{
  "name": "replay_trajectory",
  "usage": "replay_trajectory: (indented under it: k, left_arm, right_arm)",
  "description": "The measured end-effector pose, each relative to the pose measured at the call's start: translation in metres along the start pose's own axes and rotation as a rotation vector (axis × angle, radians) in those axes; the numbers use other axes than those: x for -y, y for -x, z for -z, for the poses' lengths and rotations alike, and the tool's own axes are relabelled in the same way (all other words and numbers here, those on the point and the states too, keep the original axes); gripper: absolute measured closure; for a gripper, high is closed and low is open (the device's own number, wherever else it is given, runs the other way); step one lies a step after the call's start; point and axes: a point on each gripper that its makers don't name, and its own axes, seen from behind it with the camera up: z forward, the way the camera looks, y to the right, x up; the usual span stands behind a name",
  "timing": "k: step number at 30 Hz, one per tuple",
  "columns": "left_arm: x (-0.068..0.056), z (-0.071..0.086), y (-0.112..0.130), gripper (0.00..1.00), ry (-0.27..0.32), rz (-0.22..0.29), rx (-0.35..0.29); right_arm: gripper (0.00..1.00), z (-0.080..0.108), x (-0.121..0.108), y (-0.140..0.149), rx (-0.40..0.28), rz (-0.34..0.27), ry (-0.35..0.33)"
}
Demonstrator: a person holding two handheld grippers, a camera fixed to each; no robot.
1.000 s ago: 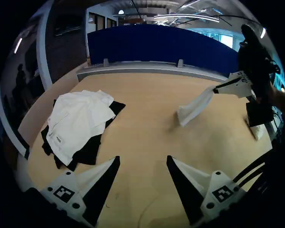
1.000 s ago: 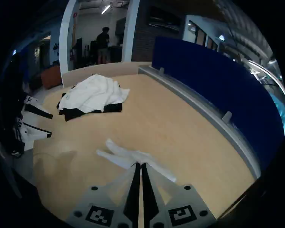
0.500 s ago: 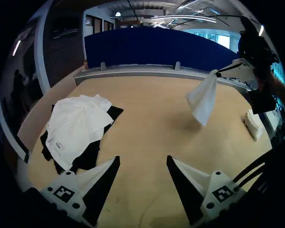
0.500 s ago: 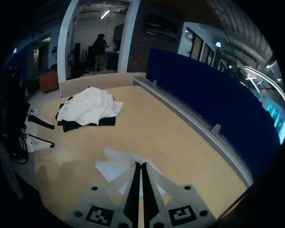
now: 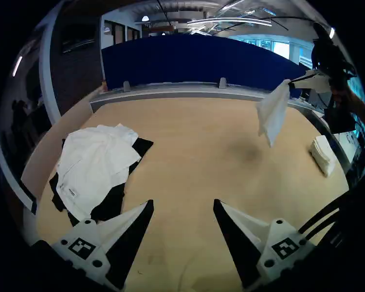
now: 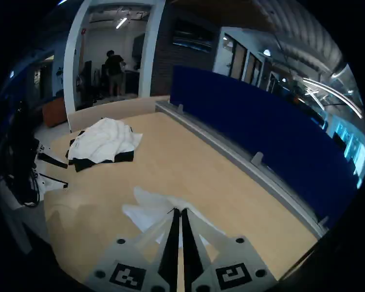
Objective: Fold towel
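Towel, white, hangs in the air by 1 edge from the right gripper, clear of the bench. Faint shadow on the wood beneath it. Right jaws clenched on the cloth: in the right gripper view the 2 fingers meet, with fabric bunched under their tips. Left gripper sits low over the near bench edge, jaws spread wide, grasping nothing, well apart from the towel. Heap of white garments lies over black cloth on the left part of the bench. Small folded white stack rests near the right bench edge. Blue partition runs along the back of the bench. 1 person stands in a far doorway; detail too small to tell.
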Motion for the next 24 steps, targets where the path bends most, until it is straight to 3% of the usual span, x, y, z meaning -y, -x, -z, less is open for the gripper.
replay_trajectory:
  k: [24]
  left_arm:
    - [-0.01, -0.002, -0.011, 0.09, 0.003, -0.027, 0.01]
  right_arm:
    - [0.97, 0.111, -0.132, 0.079, 0.089, -0.051, 0.163]
